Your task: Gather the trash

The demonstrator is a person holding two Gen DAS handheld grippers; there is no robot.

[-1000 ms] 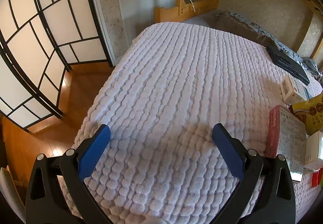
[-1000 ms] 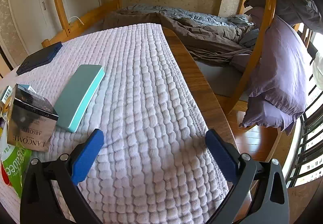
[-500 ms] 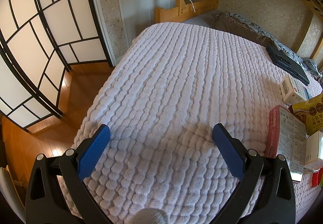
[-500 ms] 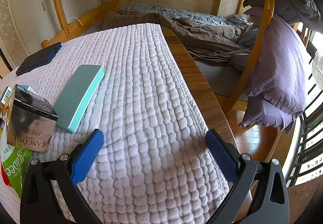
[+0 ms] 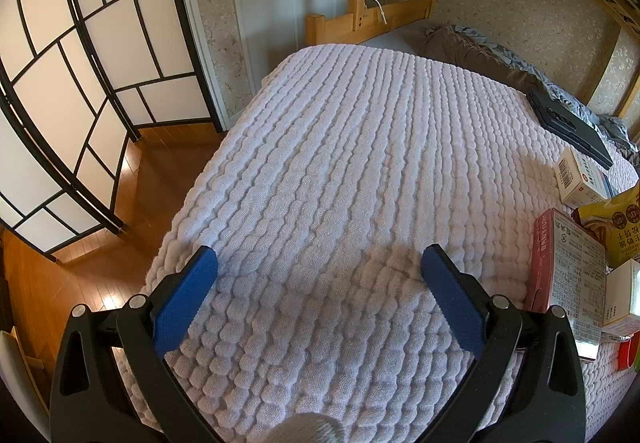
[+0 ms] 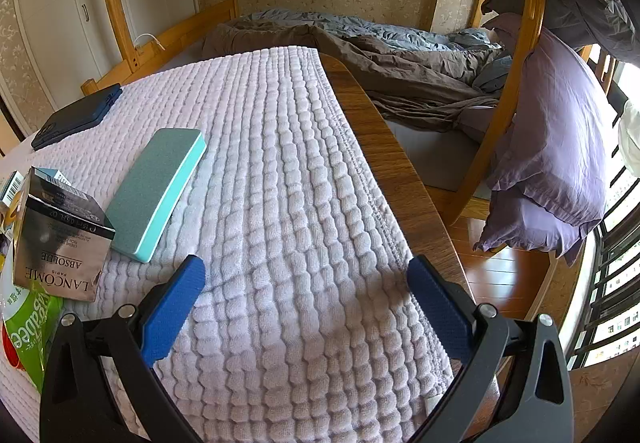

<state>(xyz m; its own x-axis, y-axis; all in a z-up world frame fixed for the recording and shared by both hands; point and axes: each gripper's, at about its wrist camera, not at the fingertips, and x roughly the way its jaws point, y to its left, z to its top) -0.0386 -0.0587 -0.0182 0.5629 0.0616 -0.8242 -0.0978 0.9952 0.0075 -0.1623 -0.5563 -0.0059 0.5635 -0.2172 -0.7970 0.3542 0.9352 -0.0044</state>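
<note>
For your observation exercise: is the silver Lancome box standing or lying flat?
Standing: the Lancome box rises tall off the white blanket, though its printed lettering reads upside down.

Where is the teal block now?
In the right wrist view, the teal block lies flat on the white blanket, left of centre, between the Lancôme box and the dark phone.

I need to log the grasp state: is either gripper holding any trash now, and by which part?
Nothing is held. The left gripper and the right gripper both have open jaws with only the white knobbly knitted blanket between them.
</note>
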